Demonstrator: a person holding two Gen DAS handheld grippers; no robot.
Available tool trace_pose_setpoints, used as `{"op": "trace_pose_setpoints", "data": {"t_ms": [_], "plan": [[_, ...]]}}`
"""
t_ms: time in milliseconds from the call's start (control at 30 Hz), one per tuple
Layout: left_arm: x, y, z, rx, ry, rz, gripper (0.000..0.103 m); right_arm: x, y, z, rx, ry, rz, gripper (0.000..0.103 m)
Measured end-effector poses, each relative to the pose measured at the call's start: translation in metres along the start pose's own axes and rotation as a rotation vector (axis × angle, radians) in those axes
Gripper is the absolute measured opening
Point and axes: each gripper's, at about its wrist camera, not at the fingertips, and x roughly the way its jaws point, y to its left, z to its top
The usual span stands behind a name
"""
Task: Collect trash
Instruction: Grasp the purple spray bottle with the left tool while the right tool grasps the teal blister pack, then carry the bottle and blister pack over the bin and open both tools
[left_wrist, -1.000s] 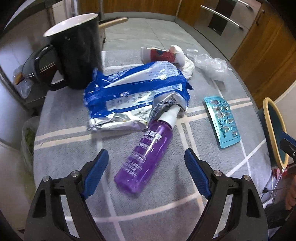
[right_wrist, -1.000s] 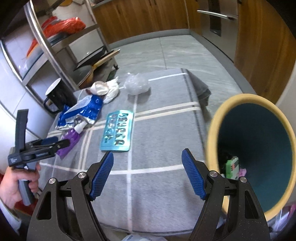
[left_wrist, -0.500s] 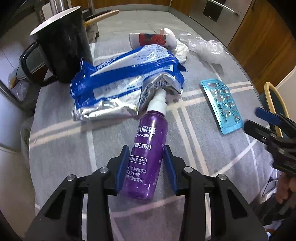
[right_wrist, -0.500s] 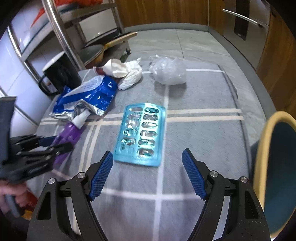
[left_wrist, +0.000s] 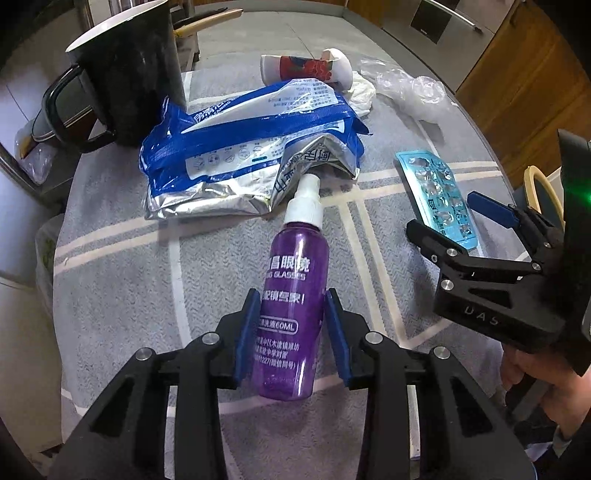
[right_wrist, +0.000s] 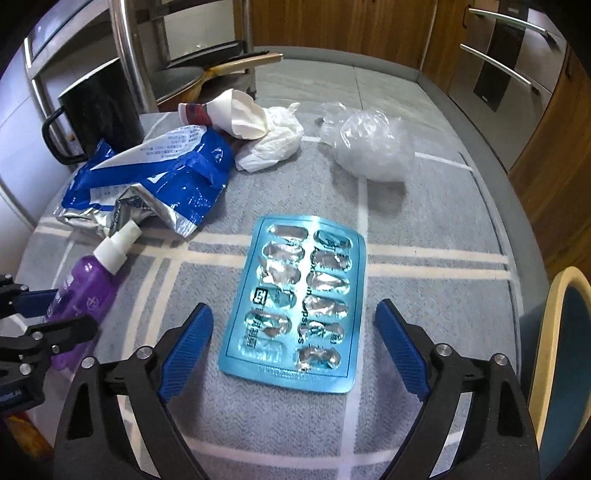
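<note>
Our left gripper (left_wrist: 291, 325) clamps the purple spray bottle (left_wrist: 291, 295), lying near us on the cloth. Our right gripper (right_wrist: 293, 350) gapes wide around the blister pack (right_wrist: 295, 306); we should lower flat, then pinch its 2 long edges.

Each tool is built of matte black plastic arms with triangular cut-outs, tipped by ribbed blue pads and fastened with round silver screws; this is seen on the left tool (left_wrist: 291, 332) and the right tool (right_wrist: 293, 345) alike. On the right tool's black body, pale letters "UAS" are moulded and a green light glows above them. Bare skin of the right hand (left_wrist: 543, 384) is seen behind that body.
</note>
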Motion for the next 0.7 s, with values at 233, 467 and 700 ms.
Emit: {"op": "trace_pose_setpoints", "data": {"t_ms": [233,467,700], "plan": [[0.007,-0.013,0.010,0.032,0.017,0.017,0.032,-0.006,-0.008,-0.002,0.002,-0.008,0.049,0.072],[0.008,-0.023,0.004,0.043,0.035,0.003,0.031,-0.025,-0.018,-0.015,0.019,0.003,0.111,0.070],[-0.005,-0.037,-0.005,0.037,0.023,-0.050,0.031,-0.071,-0.045,-0.027,0.039,-0.039,0.122,0.070]]}}
